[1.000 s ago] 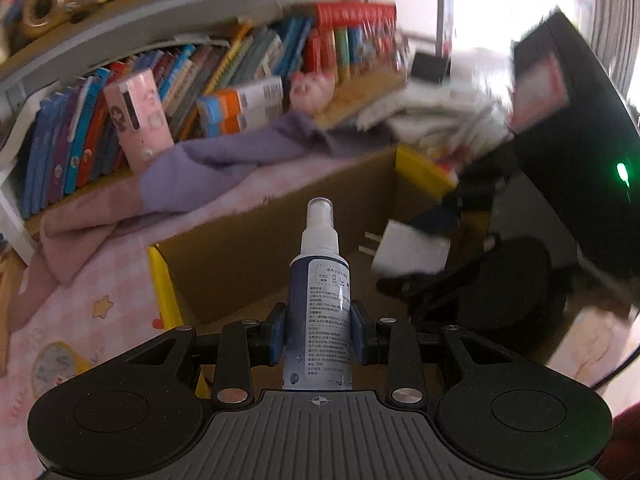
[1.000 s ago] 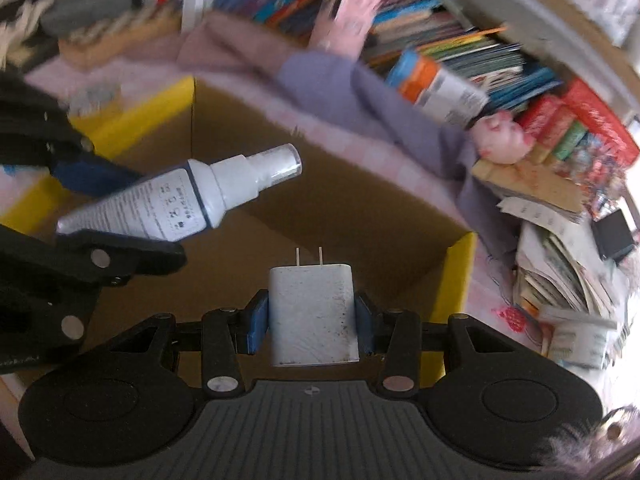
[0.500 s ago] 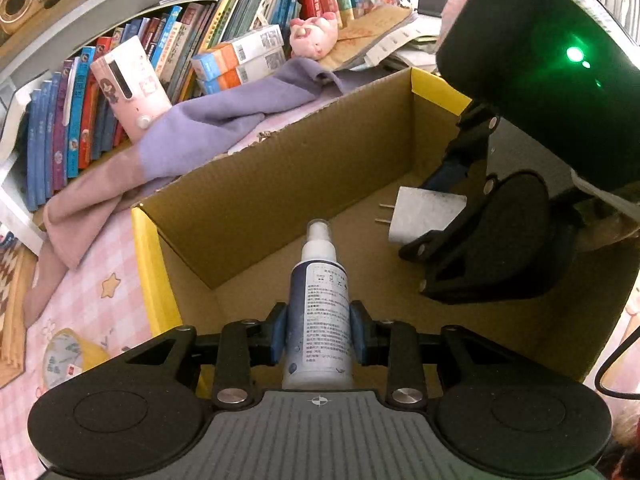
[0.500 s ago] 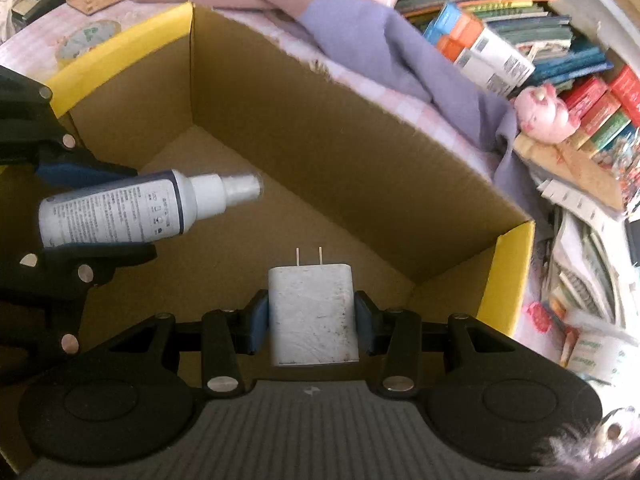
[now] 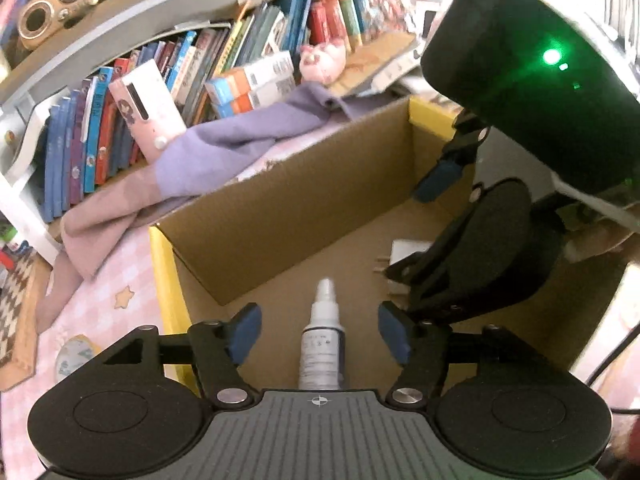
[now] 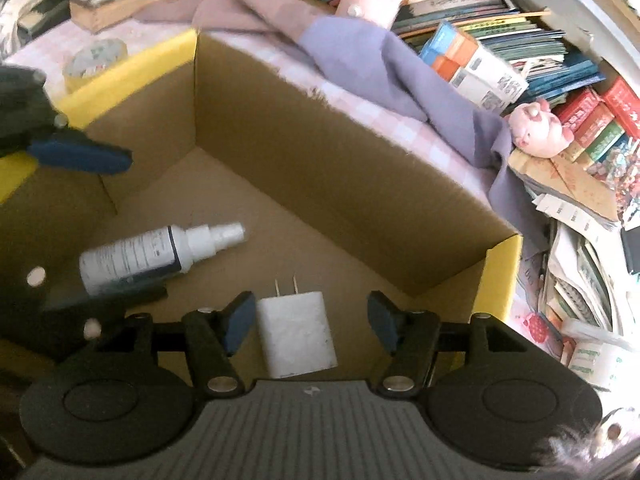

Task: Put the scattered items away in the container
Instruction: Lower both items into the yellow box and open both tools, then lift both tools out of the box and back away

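Spray bottle (image 5: 321,344) and white plug adapter (image 6: 295,332) lie inside the open cardboard box (image 6: 332,152), each between the opening, non-gripping pads of the left tongs (image 5: 319,334) and right tongs (image 6: 310,322), beside a purple cloth (image 6: 384,68).

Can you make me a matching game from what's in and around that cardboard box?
Things:
1. spray bottle
2. wall charger
3. purple cloth
4. pig toy

Places:
A. draped beyond the box's far wall
B. on the box floor, lying on its side
C. among the books, outside the box
D. in the box, between the right gripper's opening jaws

Pairs: 1-B, 2-D, 3-A, 4-C
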Demonstrator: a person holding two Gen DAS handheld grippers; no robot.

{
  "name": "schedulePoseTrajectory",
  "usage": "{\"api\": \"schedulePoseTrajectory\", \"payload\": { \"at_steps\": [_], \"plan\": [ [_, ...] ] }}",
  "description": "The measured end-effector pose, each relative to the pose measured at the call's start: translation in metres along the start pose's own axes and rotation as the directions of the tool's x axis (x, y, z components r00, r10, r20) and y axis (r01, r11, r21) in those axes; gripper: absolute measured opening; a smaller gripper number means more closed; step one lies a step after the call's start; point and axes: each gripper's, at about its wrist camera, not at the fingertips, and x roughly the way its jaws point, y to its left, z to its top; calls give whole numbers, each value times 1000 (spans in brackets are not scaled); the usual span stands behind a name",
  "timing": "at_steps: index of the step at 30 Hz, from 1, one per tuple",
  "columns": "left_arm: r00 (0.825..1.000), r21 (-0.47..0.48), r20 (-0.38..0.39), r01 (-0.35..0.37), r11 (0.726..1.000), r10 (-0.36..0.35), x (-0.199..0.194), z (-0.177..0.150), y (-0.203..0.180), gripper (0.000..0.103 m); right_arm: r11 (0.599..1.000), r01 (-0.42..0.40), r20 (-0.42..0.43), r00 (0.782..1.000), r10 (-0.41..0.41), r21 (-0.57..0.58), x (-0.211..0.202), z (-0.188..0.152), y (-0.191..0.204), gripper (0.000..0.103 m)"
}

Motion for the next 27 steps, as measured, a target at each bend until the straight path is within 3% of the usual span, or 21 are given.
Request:
{"api": "schedulePoseTrajectory", "payload": {
  "at_steps": [10,18,27],
  "plan": [
    [989,-102,148,30,994,-14,-60,-7,20,78,990,29,171,984,-53,137,-71,-9,-7,65],
    [973,-190,231,43,981,2,-110,-29,42,88,962,58,284,949,-136,267,-130,-28,22,69],
    [954,-200,298,42,979,20,-152,-60,52,89,918,122,347,901,-262,376,-174,-50,70,72]
  ]
}}
